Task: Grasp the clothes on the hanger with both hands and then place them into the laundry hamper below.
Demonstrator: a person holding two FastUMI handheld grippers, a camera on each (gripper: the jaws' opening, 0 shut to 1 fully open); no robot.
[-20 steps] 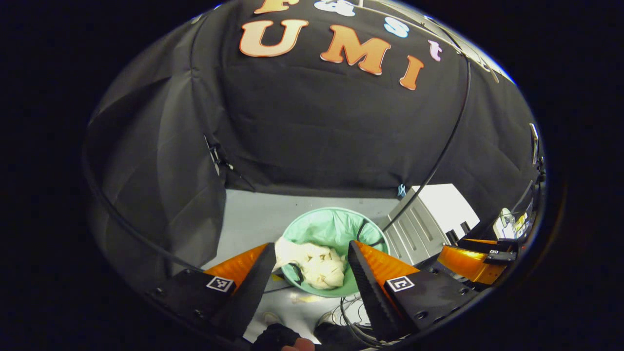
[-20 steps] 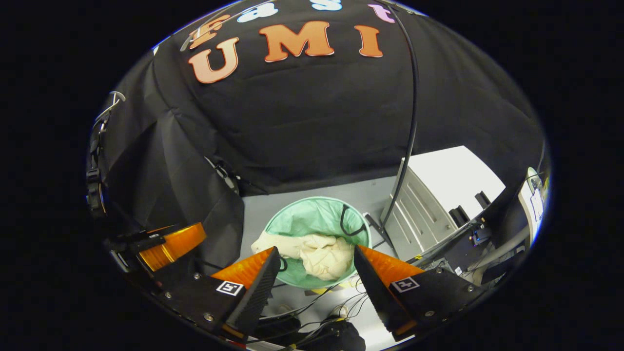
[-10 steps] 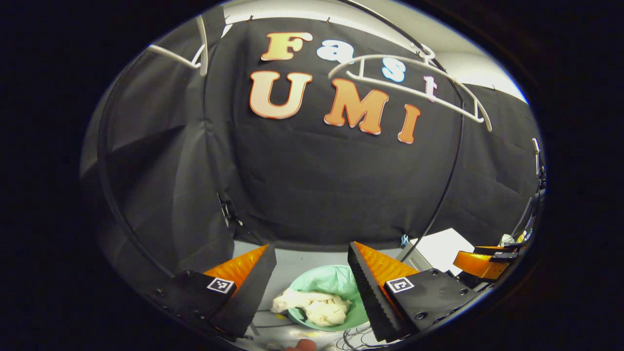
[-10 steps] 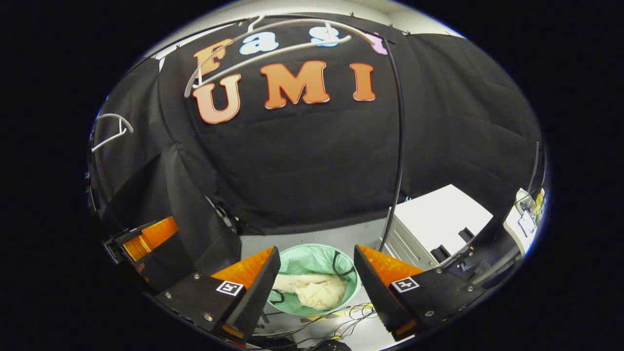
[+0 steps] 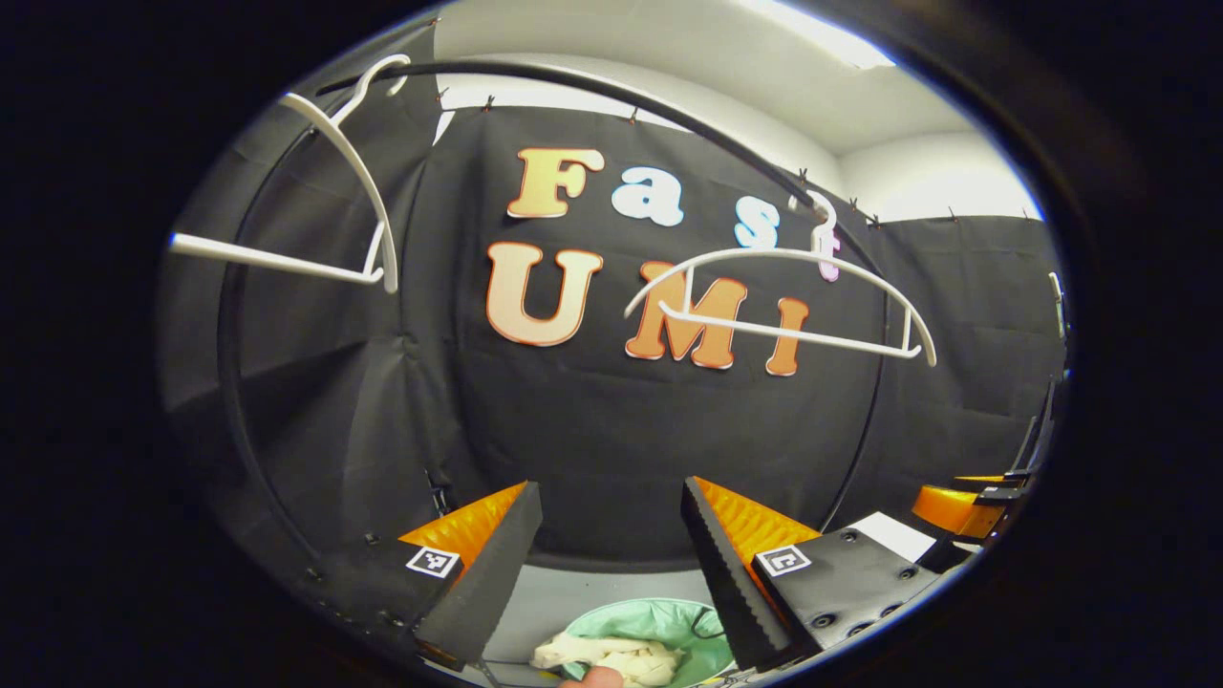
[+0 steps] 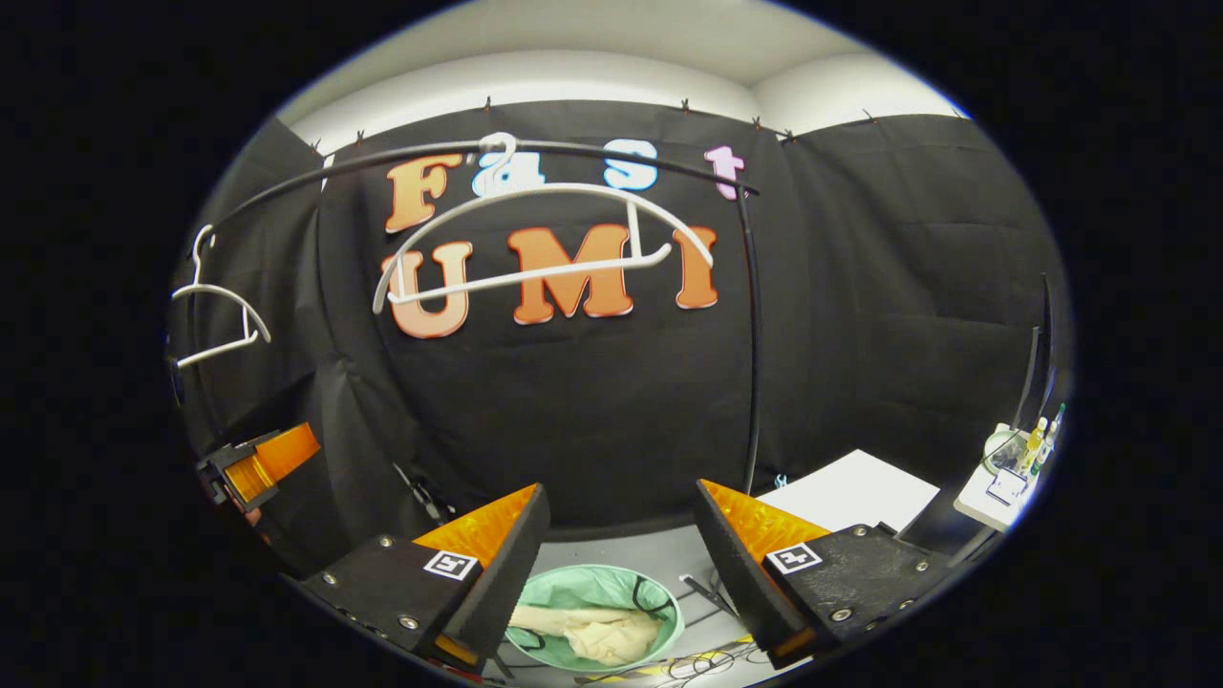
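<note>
Lying crumpled in the hamper point(image 6: 659, 597), the cream-coloured clothes point(image 6: 592, 631) sit low in the right gripper view, heaped toward the near side of the basket's pale green lining. The left gripper view catches the same clothes point(image 5: 611, 657) at its bottom edge, inside the hamper point(image 5: 659, 621), with a fingertip point(image 5: 597, 677) of the person just below them. The hamper stands on a grey floor point(image 6: 621, 549) at the foot of the black booth wall, and loose cables point(image 6: 697, 664) trail on the floor near it to the right.

Both grippers are raised well above the hamper and apart from the clothes. The left gripper point(image 5: 611, 564) has its fingers spread wide with nothing between them. The right gripper point(image 6: 621, 564) is likewise released, jaws wide apart and empty. In the right gripper view the left gripper point(image 6: 253, 468) shows farther off at the left edge.

Up on a dark curved rail point(image 6: 573, 150) hangs a bare white hanger point(image 6: 535, 234), tilted slightly, and a second bare white hanger point(image 6: 215, 315) hangs farther left. The left gripper view shows these as one hanger point(image 5: 793, 301) to the right and another point(image 5: 315, 210) at the upper left. A white box point(image 6: 850, 492) stands to the right of the hamper, and small bottles point(image 6: 1037, 444) sit on a ledge at the far right.
</note>
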